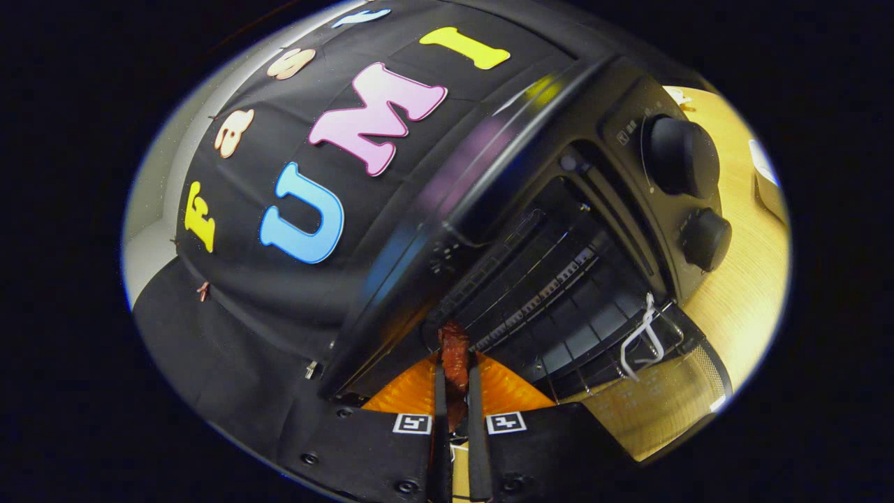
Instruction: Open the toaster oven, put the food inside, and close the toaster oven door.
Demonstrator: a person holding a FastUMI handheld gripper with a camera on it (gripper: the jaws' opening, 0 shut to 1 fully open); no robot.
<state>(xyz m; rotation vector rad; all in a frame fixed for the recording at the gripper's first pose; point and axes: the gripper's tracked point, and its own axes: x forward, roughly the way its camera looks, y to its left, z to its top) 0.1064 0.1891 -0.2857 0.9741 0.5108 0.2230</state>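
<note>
Okay, my gripper (455, 391) is clamped on the food (454, 356), a thin reddish strip poking toward the open toaster oven (559, 230). Looks light and floppy, maybe greasy. A pinch nearer its middle seems safest.

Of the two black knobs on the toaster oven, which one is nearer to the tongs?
The smaller knob, closer to the open door; the tongs grip a reddish food piece.

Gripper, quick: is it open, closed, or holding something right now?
Gripper: closed on a reddish-brown piece of food, held just in front of the open toaster oven.
</note>
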